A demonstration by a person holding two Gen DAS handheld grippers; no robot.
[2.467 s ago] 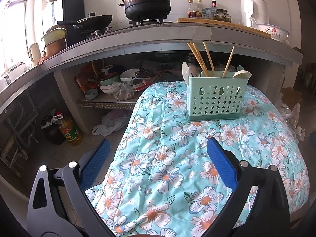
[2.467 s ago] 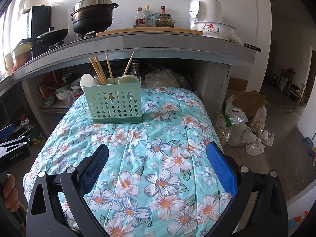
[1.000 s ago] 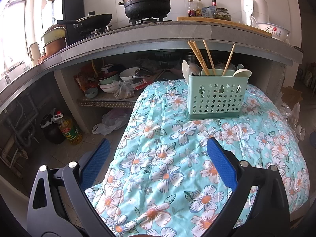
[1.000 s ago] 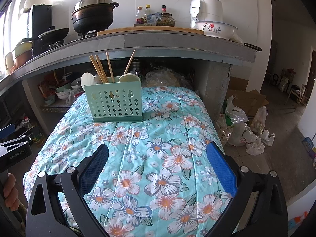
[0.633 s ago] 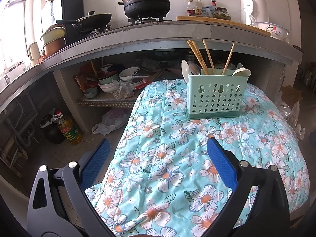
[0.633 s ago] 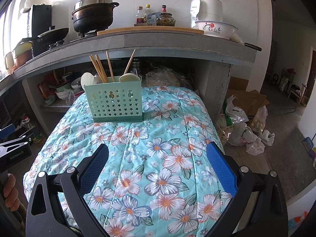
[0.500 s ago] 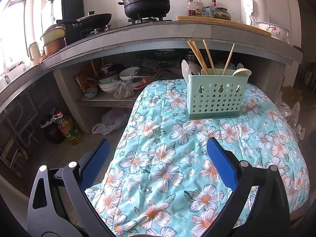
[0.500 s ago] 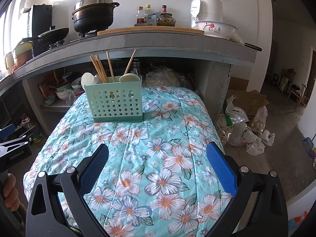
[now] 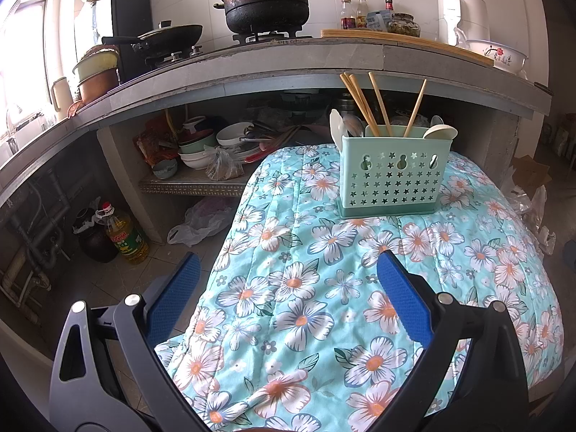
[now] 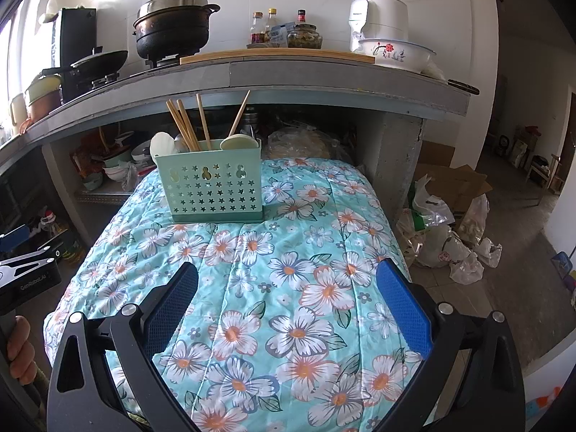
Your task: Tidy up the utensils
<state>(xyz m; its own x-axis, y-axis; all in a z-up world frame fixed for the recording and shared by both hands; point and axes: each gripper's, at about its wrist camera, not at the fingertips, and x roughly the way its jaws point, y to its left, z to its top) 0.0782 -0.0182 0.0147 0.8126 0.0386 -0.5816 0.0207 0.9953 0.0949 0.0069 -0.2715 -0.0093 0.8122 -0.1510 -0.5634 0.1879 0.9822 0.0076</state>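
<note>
Nearest the lens, left gripper (image 9: 288,273) hangs with its blue pads spread wide and nothing between them, above the near edge of the floral quilt (image 9: 309,309). Right gripper (image 10: 286,275) likewise wide apart and empty, over the quilt's near half; at 9 o'clock in the right wrist view, the other tool's body and the fingers of a hand (image 10: 19,345) on its handle. Mid-distance: no loose utensil visible on the quilt in either view. Farther, at about 1 o'clock in the left wrist view and 11 o'clock in the right wrist view, the green star-punched utensil basket (image 9: 394,174) stands upright on the quilt's far half, well apart from both grippers. In it: wooden chopsticks (image 9: 363,106) leaning out, pale spoons (image 9: 441,131) at both ends. Beyond, the grey counter (image 9: 288,63) with a black pot (image 9: 268,0). Change against the frames of the last 2.5 s: essentially none. Basket, chopsticks and spoons sit as before; both grippers remain wide and at the same standoff, with only slight camera drift. Judgement: no pick or place under way; the visible utensils are already housed, so the sorting looks at or near its end, or paused.
</note>
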